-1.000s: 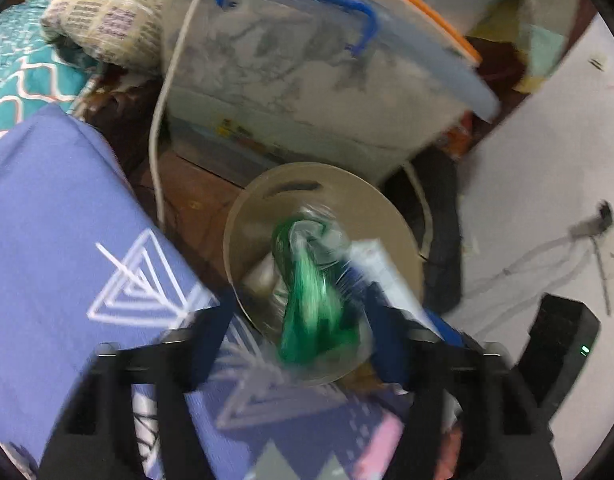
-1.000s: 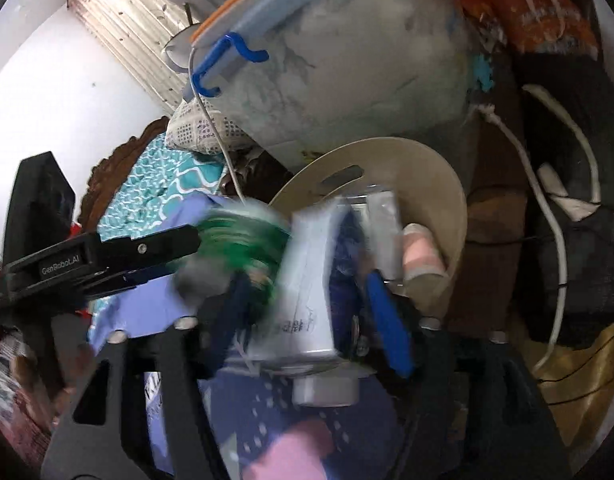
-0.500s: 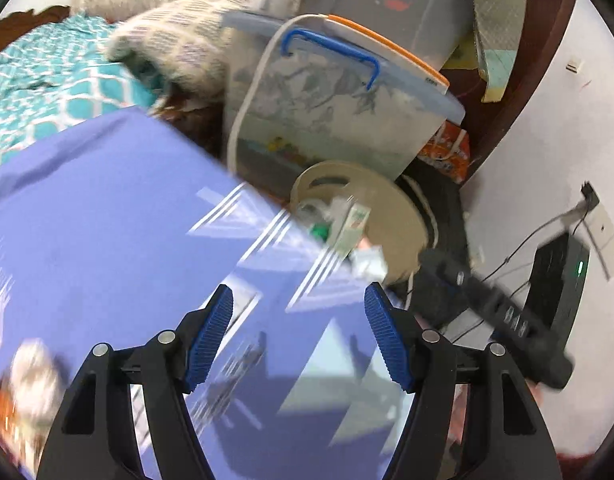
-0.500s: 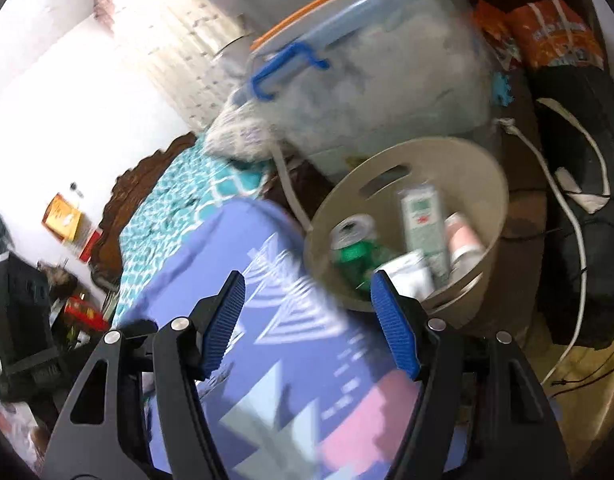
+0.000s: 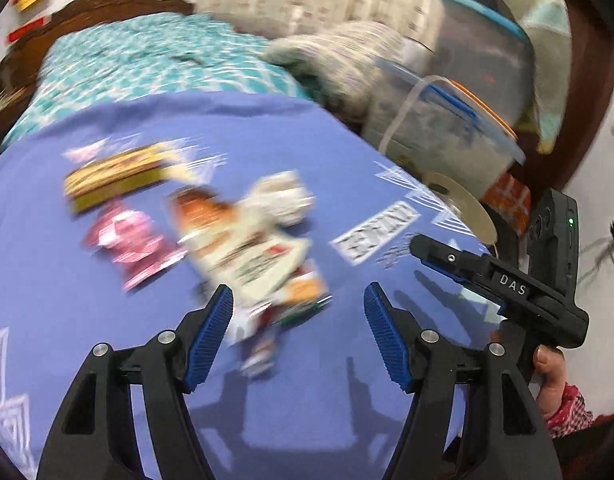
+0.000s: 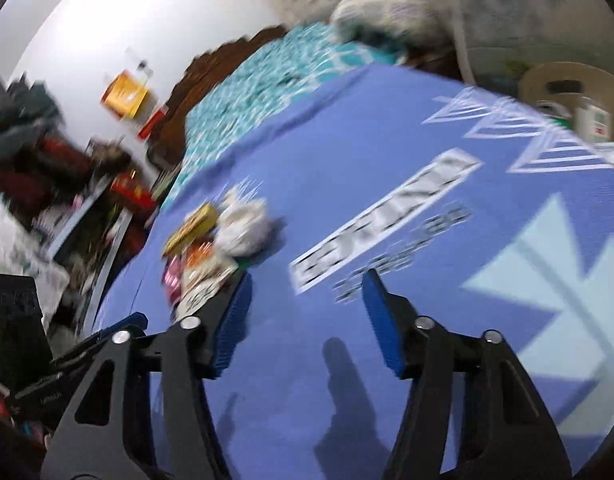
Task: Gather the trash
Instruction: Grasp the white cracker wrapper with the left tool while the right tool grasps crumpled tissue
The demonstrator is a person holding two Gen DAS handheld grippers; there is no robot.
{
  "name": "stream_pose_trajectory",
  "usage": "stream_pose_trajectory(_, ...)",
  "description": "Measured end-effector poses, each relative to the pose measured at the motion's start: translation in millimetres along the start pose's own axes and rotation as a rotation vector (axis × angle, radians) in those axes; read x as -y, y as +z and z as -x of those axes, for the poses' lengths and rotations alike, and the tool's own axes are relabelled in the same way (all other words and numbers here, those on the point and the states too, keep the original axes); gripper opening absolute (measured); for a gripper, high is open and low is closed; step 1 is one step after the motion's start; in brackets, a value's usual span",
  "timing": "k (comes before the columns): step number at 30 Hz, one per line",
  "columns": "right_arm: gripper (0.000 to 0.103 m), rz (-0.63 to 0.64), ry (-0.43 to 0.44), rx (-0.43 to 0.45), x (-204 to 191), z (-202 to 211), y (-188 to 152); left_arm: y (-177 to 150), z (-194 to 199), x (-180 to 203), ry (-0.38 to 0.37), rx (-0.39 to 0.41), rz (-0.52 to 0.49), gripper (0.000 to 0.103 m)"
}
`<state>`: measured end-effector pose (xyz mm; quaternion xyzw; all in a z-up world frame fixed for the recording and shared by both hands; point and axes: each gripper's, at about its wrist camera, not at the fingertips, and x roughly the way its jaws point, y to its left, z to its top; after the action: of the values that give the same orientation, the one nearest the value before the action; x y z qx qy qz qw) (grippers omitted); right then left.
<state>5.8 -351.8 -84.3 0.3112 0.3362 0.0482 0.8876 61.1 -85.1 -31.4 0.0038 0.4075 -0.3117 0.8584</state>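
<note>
Several pieces of trash lie on a purple-blue sheet (image 5: pixel 267 120): a yellow box (image 5: pixel 115 178), a pink wrapper (image 5: pixel 131 240), a crumpled white paper (image 5: pixel 283 198) and an orange-and-white packet (image 5: pixel 247 248). My left gripper (image 5: pixel 299 308) is open and empty just above the near end of the pile. My right gripper (image 6: pixel 305 292) is open and empty, to the right of the same pile (image 6: pixel 215 248). The beige trash bin (image 6: pixel 567 92) holds a can and cartons at the bed's edge; it also shows in the left wrist view (image 5: pixel 463 208).
A clear storage box with blue handle and orange lid (image 5: pixel 447 132) stands behind the bin. A patterned pillow (image 5: pixel 339 60) and teal bedspread (image 5: pixel 147 68) lie beyond the sheet. A cluttered shelf (image 6: pixel 67 184) is left of the bed.
Both grippers let go of their trash, a green can and a carton, into the bin, then swung left and back over the sheet. The pile on the bed has come into view.
</note>
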Motion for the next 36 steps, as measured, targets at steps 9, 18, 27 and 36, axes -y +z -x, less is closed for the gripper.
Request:
stream_pose_trajectory(9,0.043,0.09,0.019,-0.106,-46,-39,-11,-39,31,-64,0.013,-0.001,0.142,0.057)
stream_pose_trajectory(18,0.036,0.115,-0.036,-0.156,-46,-75,-2,-28,2,-47,-0.078,-0.046,0.123,0.074)
stream_pose_trajectory(27,0.035,0.088,0.176,-0.24,-59,-77,-18,-15,-41,-45,-0.122,-0.138,0.13,0.011)
stream_pose_trajectory(36,0.037,0.104,0.119,-0.135,-52,-62,16,-34,16,-76,-0.119,-0.039,0.2,0.001)
